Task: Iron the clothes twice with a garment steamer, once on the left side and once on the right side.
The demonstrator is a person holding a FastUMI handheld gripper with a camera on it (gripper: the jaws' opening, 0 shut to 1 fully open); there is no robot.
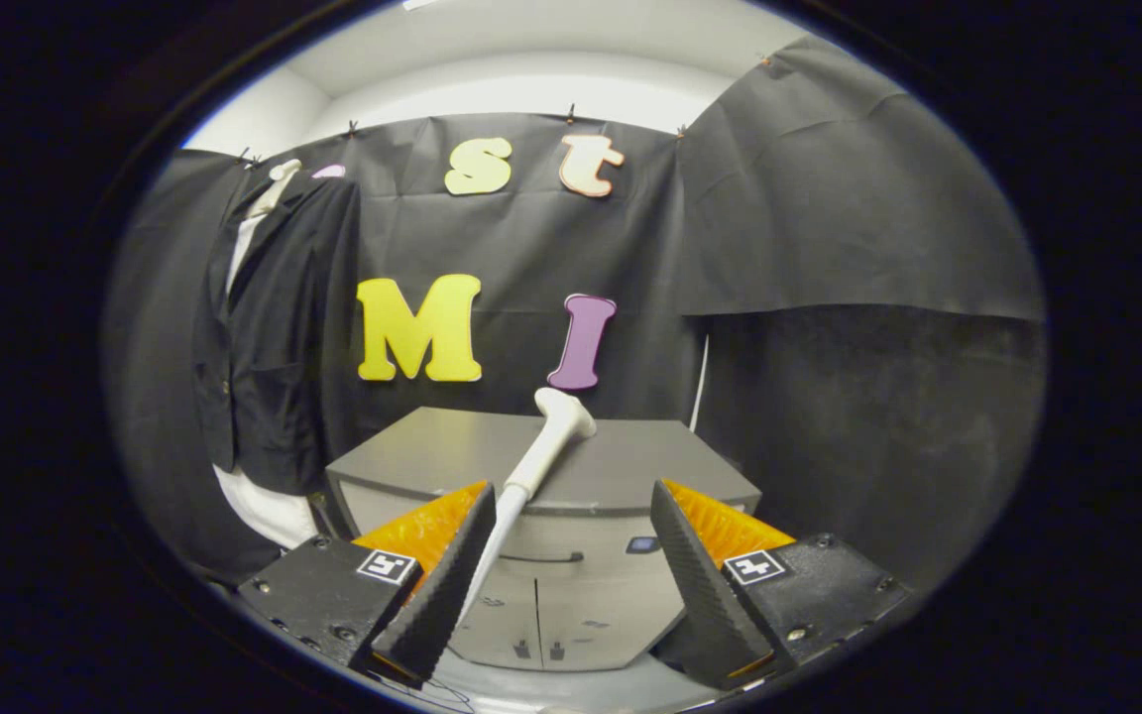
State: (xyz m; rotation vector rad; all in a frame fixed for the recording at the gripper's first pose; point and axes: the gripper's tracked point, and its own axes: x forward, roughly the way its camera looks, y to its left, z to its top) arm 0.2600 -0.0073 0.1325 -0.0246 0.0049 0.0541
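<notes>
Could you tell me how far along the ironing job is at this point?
Nothing looks done yet. The steamer lies on the grey cabinet, its handle beside one finger of the open gripper, not clamped. Grasping it is in hand. Both passes over the dark jacket hanging on the booth wall remain.

Matt dark cloth jacket (269,327), smooth glossy plastic steamer (541,451), smooth matt grey cabinet (611,466), ribbed claw pads (442,585).

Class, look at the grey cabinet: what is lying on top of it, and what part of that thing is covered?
A white garment steamer lies on the grey cabinet, head toward the wall. Its handle's lower end is hidden behind one finger of the open gripper. The cabinet's contents cannot be seen.
</notes>
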